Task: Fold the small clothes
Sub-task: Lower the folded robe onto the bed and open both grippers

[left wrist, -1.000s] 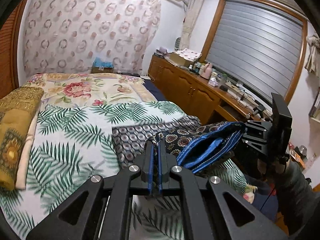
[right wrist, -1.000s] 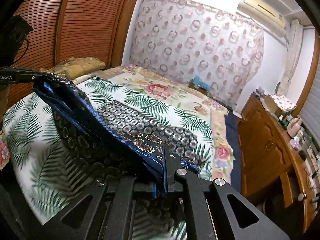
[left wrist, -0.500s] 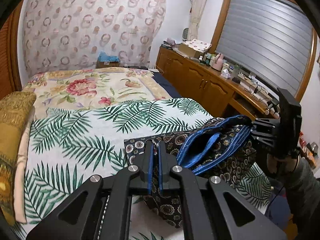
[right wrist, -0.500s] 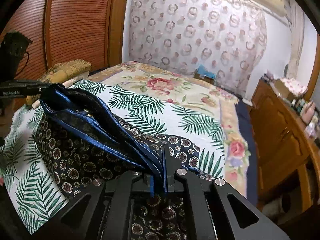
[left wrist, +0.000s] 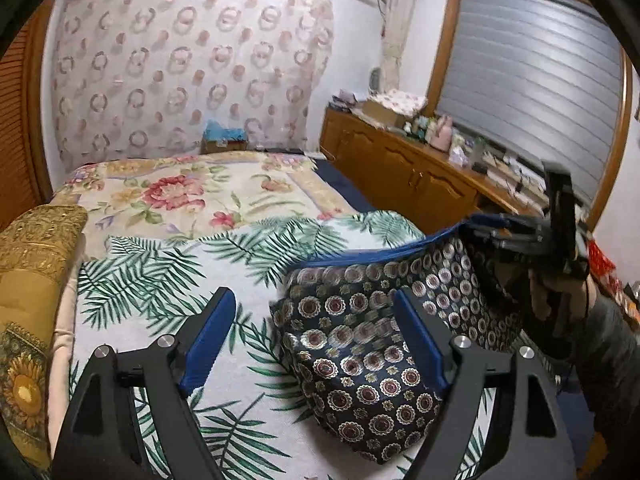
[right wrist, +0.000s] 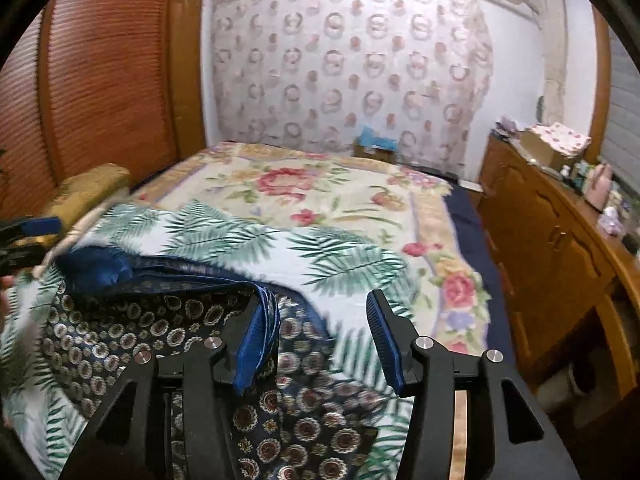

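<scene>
A dark navy garment with round medallion print and a blue waistband [left wrist: 372, 328] lies in a heap on the palm-leaf bedspread [left wrist: 168, 280]; it also shows in the right wrist view [right wrist: 160, 320]. My left gripper [left wrist: 312, 344] is open and empty, its jaws wide apart over the garment's left edge. My right gripper [right wrist: 316, 340] is open; the blue waistband [right wrist: 264, 316] drapes against its left finger, not clamped. The right gripper also appears at the right of the left wrist view [left wrist: 556, 232], beside the garment's raised blue edge.
A gold pillow [left wrist: 32, 272] lies along the bed's left side. A floral quilt [right wrist: 312, 188] covers the far half of the bed. A wooden cabinet [right wrist: 560, 248] with clutter on top runs along the right. A wooden louvred wardrobe [right wrist: 100, 80] stands at left.
Both grippers have opened and let go of the garment. The garment has dropped from being held up onto the bedspread.
</scene>
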Demonstrator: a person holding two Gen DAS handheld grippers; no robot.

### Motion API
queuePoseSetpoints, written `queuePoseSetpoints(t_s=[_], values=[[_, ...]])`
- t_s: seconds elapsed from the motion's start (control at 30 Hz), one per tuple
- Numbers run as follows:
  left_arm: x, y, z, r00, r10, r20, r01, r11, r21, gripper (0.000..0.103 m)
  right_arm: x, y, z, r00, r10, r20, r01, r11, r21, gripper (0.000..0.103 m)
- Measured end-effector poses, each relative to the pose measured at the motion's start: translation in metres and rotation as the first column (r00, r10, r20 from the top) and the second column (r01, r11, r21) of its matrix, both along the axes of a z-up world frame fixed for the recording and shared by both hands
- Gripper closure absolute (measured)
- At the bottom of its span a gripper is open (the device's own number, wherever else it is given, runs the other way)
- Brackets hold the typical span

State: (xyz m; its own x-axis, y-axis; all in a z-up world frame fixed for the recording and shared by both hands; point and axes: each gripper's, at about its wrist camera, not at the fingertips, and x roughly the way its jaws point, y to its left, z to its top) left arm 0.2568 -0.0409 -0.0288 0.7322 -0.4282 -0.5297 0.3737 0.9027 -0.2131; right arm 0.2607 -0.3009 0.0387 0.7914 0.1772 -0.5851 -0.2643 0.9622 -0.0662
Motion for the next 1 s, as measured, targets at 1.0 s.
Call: queuePoseSetpoints(t_s=[1.0], values=[[0.041,-0.032,-0.074,0.977,0.035,-0.211,0.002,0.985,0.172,0.021,0.059,-0.021,-0.019,0.950,0.093,-0.300,-0.079,0.995,0.056,0.048]])
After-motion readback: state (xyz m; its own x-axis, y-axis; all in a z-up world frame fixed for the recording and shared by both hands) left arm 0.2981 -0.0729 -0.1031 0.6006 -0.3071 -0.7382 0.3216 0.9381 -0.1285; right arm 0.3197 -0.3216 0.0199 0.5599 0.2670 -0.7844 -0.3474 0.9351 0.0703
